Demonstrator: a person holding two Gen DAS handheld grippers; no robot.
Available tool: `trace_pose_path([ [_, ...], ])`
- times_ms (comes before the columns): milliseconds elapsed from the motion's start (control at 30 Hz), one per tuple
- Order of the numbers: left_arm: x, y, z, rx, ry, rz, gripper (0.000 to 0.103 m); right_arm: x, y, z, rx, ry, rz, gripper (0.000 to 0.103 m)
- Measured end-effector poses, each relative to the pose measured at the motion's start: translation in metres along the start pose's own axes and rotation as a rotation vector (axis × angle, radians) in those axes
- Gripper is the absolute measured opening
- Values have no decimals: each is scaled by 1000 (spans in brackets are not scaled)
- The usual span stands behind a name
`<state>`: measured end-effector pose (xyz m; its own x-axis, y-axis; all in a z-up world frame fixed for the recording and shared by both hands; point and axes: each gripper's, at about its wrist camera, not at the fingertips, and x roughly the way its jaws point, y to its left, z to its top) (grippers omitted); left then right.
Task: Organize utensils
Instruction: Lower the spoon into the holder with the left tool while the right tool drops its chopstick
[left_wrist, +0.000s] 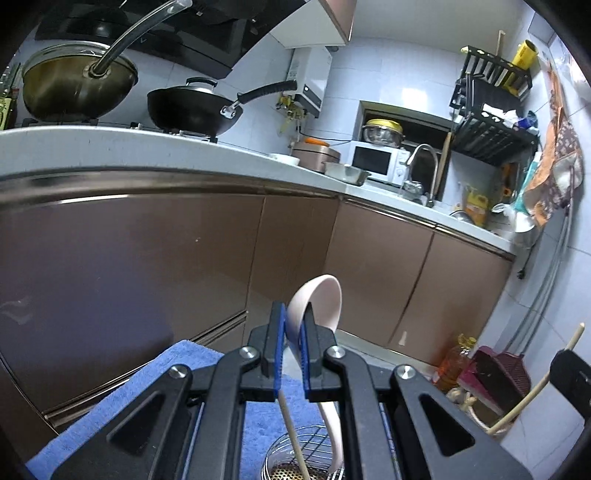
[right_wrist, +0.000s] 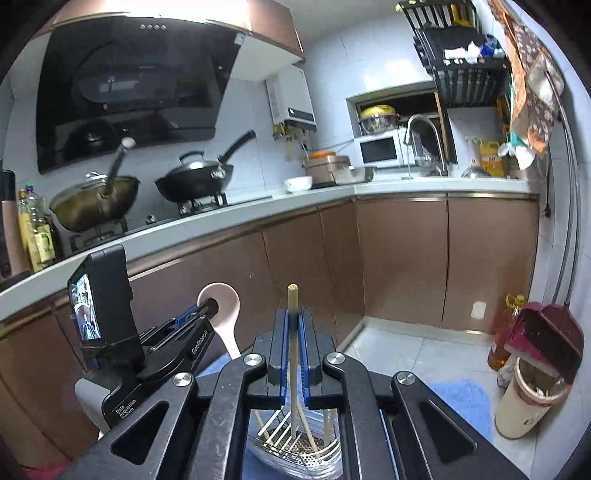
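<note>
My left gripper (left_wrist: 291, 332) is shut on a pale pink spoon (left_wrist: 325, 295), bowl end up, handle hanging down toward a clear utensil holder with a metal grid (left_wrist: 295, 454). It also shows in the right wrist view (right_wrist: 207, 310), holding the spoon (right_wrist: 221, 306). My right gripper (right_wrist: 293, 328) is shut on a wooden chopstick (right_wrist: 293, 295), held upright over the holder (right_wrist: 295, 446), which contains several chopsticks. The right gripper's chopstick also shows at the right edge of the left wrist view (left_wrist: 535, 387).
A blue mat (left_wrist: 155, 387) lies under the holder. Brown cabinets (right_wrist: 399, 254) and a white counter (right_wrist: 258, 210) with woks, a microwave and a sink stand behind. A bin with a dustpan (right_wrist: 532, 376) and an oil bottle (right_wrist: 506, 332) stand on the floor at right.
</note>
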<state>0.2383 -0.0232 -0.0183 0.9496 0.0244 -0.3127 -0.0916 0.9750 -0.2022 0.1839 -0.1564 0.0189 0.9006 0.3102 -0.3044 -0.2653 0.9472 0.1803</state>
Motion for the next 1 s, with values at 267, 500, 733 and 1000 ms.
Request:
trace_pose_path([
  [267,14,-7,-40,22,-35,27,9,21,-6,-38,-21,54,-30,6],
  [500,3,-3,-50,19,-46,-1,28,21,-13,-56,1,108,-38,11],
  [733,-26,9,-34,23,-41,-30,35,-1,-14,-51,7,108,-67,14],
  [1000,-59,48,-22,74,79,-52,35,-29,-9,-54,15,140,-80,15],
])
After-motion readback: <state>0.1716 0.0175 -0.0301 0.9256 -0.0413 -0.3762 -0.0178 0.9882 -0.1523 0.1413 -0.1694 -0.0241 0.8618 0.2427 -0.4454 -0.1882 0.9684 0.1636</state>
